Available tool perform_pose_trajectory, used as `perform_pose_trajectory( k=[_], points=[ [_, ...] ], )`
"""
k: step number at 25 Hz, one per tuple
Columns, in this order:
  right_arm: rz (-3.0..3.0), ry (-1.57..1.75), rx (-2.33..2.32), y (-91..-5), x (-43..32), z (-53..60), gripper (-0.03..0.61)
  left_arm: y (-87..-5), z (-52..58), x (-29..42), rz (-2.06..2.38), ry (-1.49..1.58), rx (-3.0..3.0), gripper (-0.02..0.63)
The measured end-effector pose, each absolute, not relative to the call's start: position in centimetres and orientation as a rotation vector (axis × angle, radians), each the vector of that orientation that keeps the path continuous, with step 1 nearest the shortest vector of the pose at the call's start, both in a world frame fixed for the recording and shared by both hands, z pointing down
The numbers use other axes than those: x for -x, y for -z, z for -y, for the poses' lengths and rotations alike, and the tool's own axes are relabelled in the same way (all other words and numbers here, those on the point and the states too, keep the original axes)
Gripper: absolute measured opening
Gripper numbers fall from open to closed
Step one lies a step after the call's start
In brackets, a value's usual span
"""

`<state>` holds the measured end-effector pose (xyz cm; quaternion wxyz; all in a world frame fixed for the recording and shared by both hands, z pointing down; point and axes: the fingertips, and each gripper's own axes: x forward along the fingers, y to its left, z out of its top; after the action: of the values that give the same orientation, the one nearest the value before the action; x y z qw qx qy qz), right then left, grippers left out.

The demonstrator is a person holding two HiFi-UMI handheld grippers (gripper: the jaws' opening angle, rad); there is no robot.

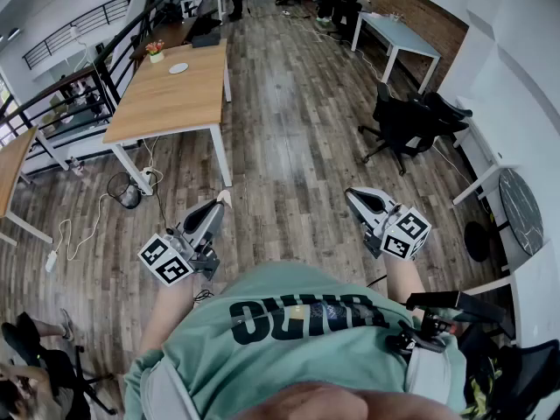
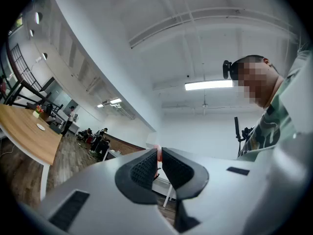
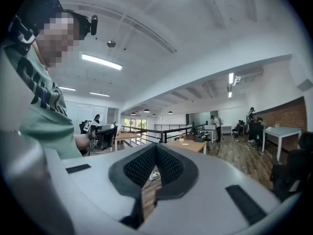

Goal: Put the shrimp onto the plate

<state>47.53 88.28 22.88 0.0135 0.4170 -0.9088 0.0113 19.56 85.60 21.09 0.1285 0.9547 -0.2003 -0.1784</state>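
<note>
My left gripper (image 1: 222, 201) (image 2: 159, 152) is held over the wooden floor, with its jaws nearly together. A small pink sliver, apparently the shrimp (image 2: 159, 154), shows pinched between their tips; most of it is hidden. My right gripper (image 1: 352, 196) (image 3: 156, 146) hangs to the right at about the same height, shut, with its pads meeting and nothing between them. A small white plate (image 1: 178, 68) (image 2: 40, 127) (image 3: 185, 143) lies on a long wooden table (image 1: 171, 99), far ahead of both grippers and to the left.
A flower pot (image 1: 156, 51) stands on the table behind the plate. Cables and a power strip (image 1: 131, 191) lie on the floor by the table leg. A black office chair (image 1: 404, 122) stands ahead to the right, beyond it a white desk (image 1: 398, 35). A railing runs along the left.
</note>
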Motion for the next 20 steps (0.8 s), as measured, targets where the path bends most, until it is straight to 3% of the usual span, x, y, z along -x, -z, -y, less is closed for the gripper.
perform_pose_trajectory(
  k=[20],
  points=[
    [2.911,-0.128,-1.346,-23.0,-50.3,-87.4,0.008,-20.6,-84.4,-22.2,0.537,0.491,-2.783,0.031]
  ],
)
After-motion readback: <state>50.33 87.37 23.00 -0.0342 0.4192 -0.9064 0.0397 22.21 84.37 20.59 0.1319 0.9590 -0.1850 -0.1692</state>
